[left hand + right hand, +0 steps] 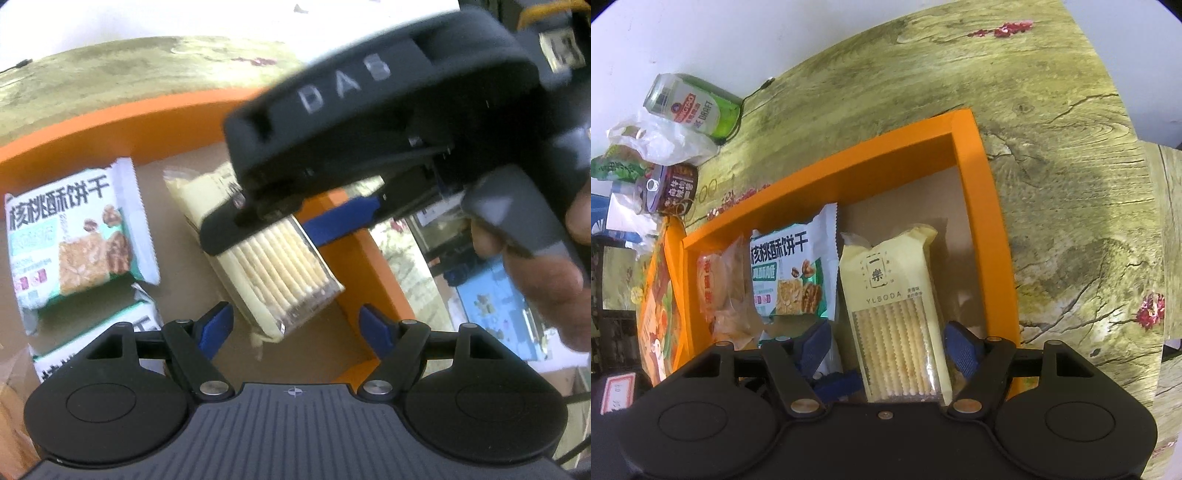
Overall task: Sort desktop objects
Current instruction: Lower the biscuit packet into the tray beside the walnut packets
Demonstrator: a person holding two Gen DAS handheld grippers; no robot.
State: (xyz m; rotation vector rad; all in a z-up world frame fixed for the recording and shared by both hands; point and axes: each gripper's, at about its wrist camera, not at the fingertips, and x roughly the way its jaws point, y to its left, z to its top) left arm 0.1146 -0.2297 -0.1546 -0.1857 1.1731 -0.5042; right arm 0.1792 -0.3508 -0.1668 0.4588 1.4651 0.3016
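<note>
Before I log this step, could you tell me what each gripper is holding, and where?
Left gripper: nothing. The cracker pack has its near end between the right gripper fingers, but whether they pinch it cannot be told.

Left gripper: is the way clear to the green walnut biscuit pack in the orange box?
Probably yes. The walnut biscuit pack lies uncovered, off to one side of the left gripper, whose jaws are empty; the right gripper hovers over the cracker pack, not over it.

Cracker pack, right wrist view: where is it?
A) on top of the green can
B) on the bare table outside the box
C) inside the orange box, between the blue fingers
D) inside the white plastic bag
C: the cracker pack lies inside the orange box, right of the walnut biscuit pack, its near end between the right hand-held gripper fingers.
</note>
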